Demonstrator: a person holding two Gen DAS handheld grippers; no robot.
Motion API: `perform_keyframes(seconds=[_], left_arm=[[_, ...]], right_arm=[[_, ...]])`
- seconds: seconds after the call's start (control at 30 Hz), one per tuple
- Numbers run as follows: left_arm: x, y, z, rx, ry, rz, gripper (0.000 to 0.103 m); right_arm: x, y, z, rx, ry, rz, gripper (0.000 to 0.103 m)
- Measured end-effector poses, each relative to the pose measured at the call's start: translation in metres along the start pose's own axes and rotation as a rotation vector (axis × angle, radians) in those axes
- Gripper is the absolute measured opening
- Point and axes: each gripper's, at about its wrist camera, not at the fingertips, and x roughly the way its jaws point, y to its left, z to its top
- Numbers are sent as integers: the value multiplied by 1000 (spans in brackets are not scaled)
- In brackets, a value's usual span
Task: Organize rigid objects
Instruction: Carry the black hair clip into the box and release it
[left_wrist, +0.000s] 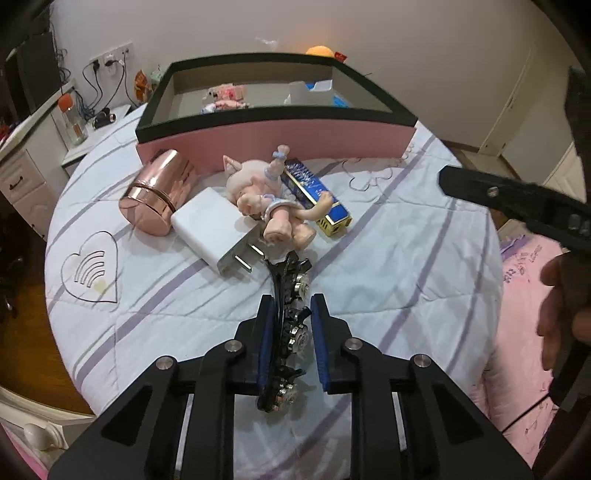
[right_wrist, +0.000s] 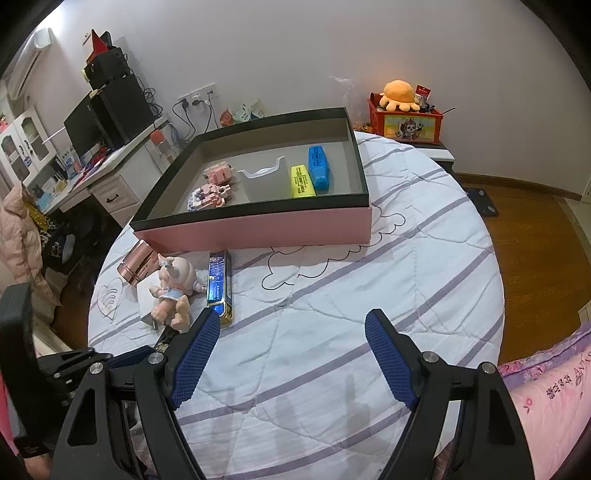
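Only left wrist view shows left gripper (left_wrist: 293, 308) clamping hairclip (left_wrist: 290, 295).

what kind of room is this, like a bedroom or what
Most likely a bedroom: the work surface is a quilted striped bedspread, a desk with a dark monitor stands by the wall, and an orange plush toy sits on a red box.

left gripper (left_wrist: 293, 308) clamping black hair clip (left_wrist: 290, 295)
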Motion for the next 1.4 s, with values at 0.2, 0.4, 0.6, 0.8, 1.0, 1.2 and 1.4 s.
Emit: perform_keyframes(seconds=[0.2,0.4,0.6,0.8,1.0,1.2,1.4], left_arm=[[-22,2,9,-14,-63,7,19],[-41,10,22,-35,-125,23,19],[-48,22,65,-44,-203,56,19],[-30,39,113,-66,-227,96,19],[11,64,155,-83,-200,147,20],[57,84,180,-99,-140,177,20],[87,95,188,-124,-66,216,21]], right_arm=[[-1,3,1,-7,-5,7,82],[-1,6,3,-12,-7,10,82],[3,9,15,-19,-15,14,82],[13,13,41,-40,-29,18,82],[31,12,72,-45,-36,22,82],[58,10,99,-47,-23,27,82],[79,12,115,-56,-8,41,82]])
